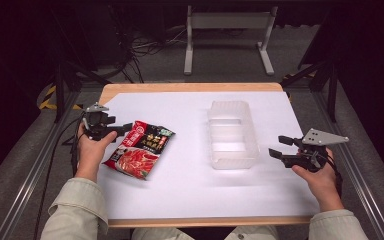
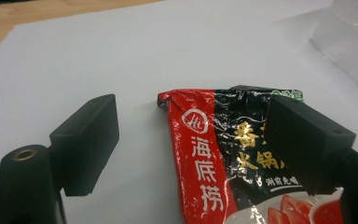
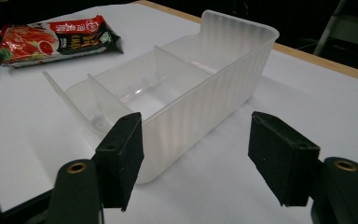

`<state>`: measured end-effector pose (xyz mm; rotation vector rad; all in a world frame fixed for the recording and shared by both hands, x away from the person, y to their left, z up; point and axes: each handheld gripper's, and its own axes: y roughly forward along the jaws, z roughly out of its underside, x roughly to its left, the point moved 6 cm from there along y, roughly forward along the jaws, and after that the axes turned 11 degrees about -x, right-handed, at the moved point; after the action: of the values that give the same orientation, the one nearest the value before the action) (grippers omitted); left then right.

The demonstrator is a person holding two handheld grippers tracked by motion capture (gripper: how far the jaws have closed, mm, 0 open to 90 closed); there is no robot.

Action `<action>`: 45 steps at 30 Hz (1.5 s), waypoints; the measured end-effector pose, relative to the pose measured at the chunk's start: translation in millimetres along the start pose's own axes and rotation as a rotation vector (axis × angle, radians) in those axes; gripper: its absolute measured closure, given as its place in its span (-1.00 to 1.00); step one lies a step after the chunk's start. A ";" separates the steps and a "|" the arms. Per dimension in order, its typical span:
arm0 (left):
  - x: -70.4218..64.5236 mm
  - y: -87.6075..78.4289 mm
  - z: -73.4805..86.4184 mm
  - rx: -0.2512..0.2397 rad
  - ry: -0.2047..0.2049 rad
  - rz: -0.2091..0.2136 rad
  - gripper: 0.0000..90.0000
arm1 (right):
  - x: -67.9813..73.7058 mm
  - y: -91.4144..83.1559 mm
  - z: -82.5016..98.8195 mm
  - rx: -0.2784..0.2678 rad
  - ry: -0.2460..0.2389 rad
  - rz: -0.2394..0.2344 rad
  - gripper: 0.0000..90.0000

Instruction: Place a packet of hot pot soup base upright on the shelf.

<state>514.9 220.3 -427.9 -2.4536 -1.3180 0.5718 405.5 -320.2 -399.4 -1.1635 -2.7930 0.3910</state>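
Observation:
A red and black food packet (image 1: 140, 150) lies flat on the white sheet at the left; it is also in the left gripper view (image 2: 214, 177) and the right gripper view (image 3: 51, 39). My left gripper (image 1: 116, 131) is open at the packet's top left corner, one jaw over the packet and one over the bare sheet (image 2: 196, 126). A clear plastic bin (image 1: 232, 134) with two dividers stands empty at the middle right. My right gripper (image 1: 279, 147) is open just right of the bin's near end, with one jaw close to the bin's wall (image 3: 200, 149).
The white sheet (image 1: 190, 185) covers a wooden table whose edge (image 1: 205, 221) shows in front. Metal rails (image 1: 25, 190) run along both sides. A white metal stand (image 1: 227, 30) and cables (image 1: 140, 50) sit on the floor behind.

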 end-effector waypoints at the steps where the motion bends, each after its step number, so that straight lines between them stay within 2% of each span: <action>1: 0.7 1.5 1.0 -0.001 -0.011 0.007 -0.57 | 0.2 0.4 0.2 0.000 -0.001 0.000 -0.20; 4: 2.3 6.4 5.7 0.024 -0.013 0.012 -0.55 | 1.6 0.8 1.1 0.005 -0.002 -0.005 -0.21; 7: 4.8 11.2 9.7 0.053 -0.007 0.024 -0.33 | 2.0 1.9 2.7 0.009 0.002 -0.007 -0.20; 11: 9.7 17.7 13.1 0.060 0.002 0.024 -0.19 | 3.6 3.6 4.0 0.022 -0.003 -0.012 -0.20; 13: 10.4 20.4 14.9 0.069 -0.020 0.030 -0.12 | 4.2 4.0 4.1 0.023 -0.005 -0.014 -0.20; 15: 12.1 23.6 16.4 0.080 -0.031 0.012 -0.11 | 3.8 4.1 4.3 0.024 -0.005 -0.012 -0.20; 17: 12.2 27.0 17.4 0.092 -0.022 -0.007 -0.08 | 3.4 4.2 4.6 0.026 -0.006 -0.011 -0.20; 20: 11.6 31.9 19.0 0.124 -0.026 -0.003 -0.05 | 3.5 4.0 5.5 0.031 -0.008 -0.010 -0.20; 23: 13.4 36.5 20.2 0.127 -0.041 0.009 -0.05 | 4.3 2.9 7.0 0.035 -0.012 -0.010 -0.20; 27: 18.4 41.3 23.6 0.142 -0.074 0.001 -0.03 | 5.1 -0.5 9.9 0.047 -0.016 0.000 -0.20; 29: 20.5 44.3 27.6 0.177 -0.091 -0.003 -0.02 | 4.6 -2.4 10.5 0.047 -0.016 0.006 -0.20; 34: 20.5 46.8 31.3 0.222 -0.142 0.033 0.05 | 4.5 -6.1 12.0 0.051 -0.017 0.017 -0.21; 37: 19.0 47.9 33.0 0.239 -0.154 0.056 0.07 | 4.8 -6.8 13.0 0.054 -0.016 0.018 -0.21; 39: 16.8 49.2 34.6 0.251 -0.155 0.073 0.08 | 4.8 -7.0 13.4 0.056 -0.016 0.019 -0.21; 45: 14.2 49.8 35.3 0.259 -0.144 0.083 0.17 | 5.0 -6.2 13.3 0.056 -0.019 0.017 -0.22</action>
<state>541.3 208.2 -483.4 -2.2972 -1.1158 0.8956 395.3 -323.5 -410.6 -1.1785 -2.7704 0.4811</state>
